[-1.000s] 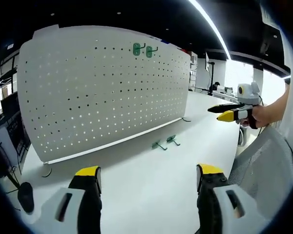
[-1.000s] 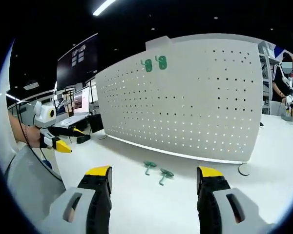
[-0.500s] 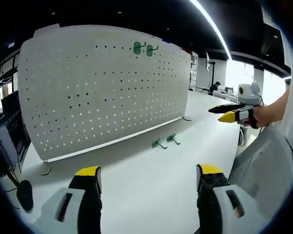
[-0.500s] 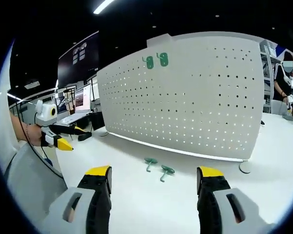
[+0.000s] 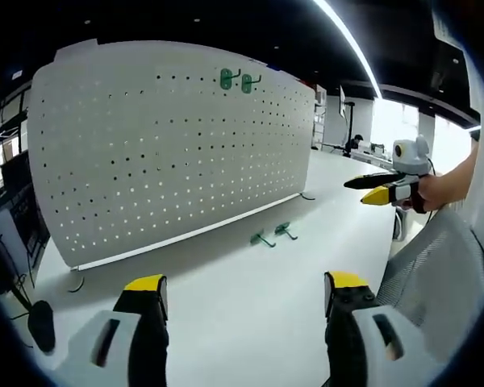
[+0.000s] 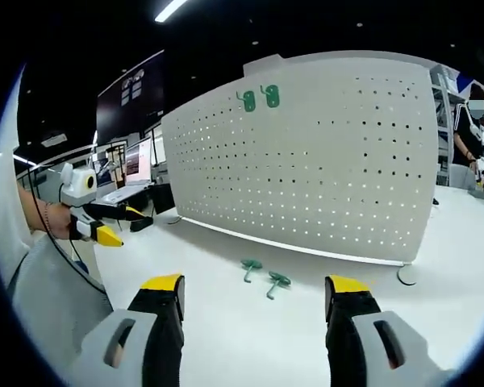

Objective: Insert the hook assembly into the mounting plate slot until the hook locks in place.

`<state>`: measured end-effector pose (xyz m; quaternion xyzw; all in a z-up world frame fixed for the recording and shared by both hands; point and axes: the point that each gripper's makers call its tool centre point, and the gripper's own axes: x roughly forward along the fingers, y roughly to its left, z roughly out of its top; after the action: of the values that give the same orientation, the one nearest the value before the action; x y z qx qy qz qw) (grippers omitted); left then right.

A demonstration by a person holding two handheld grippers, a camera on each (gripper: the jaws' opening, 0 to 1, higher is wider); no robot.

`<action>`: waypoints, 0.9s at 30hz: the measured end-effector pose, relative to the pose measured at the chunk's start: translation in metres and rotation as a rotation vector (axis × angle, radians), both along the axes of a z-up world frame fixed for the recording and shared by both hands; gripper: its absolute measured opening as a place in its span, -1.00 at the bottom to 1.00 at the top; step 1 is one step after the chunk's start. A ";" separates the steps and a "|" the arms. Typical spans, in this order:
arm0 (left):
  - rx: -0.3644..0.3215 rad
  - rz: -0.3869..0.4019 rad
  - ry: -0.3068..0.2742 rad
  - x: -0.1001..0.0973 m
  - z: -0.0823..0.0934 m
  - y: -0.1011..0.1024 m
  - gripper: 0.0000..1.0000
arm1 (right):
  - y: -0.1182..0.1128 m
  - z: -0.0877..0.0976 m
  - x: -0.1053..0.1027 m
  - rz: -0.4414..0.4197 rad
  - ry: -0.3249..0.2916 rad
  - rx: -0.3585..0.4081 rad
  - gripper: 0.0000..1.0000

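In the left gripper view, the left gripper (image 5: 246,302) stands with its yellow-tipped jaws spread wide and nothing between them, over a bare stretch of the white table (image 5: 226,322). Beyond it stands the white pegboard (image 5: 161,145), upright and dotted with holes. Two green hooks already hang side by side near its top edge (image 5: 235,79); two more loose green hooks (image 5: 273,235) lie on the table just in front of the board's foot, close together but apart. At the right edge the right gripper (image 5: 373,188) comes in, held in a hand (image 5: 436,189) — its jaws look nearly together, though I cannot tell for sure here.

The right gripper view settles that: its own jaws are spread, empty. It also shows monitors (image 6: 133,169) at the left and a person (image 6: 472,145) standing behind the board's right end. The left gripper enters at the left, its jaws parted.
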<state>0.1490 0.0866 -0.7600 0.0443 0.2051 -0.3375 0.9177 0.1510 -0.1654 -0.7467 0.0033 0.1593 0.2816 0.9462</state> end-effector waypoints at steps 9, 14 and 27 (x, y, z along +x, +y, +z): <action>0.017 -0.021 0.020 0.003 -0.006 -0.003 0.64 | -0.002 -0.002 0.000 -0.007 0.009 0.006 0.37; 0.031 -0.049 0.020 0.005 -0.006 -0.008 0.63 | -0.002 -0.003 0.000 -0.005 0.009 0.005 0.37; 0.110 -0.158 -0.001 0.009 -0.006 -0.027 0.64 | -0.002 -0.005 -0.001 0.000 0.014 0.011 0.37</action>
<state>0.1584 0.0599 -0.7655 0.1107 0.2184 -0.3968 0.8846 0.1502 -0.1678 -0.7514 0.0103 0.1642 0.2824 0.9451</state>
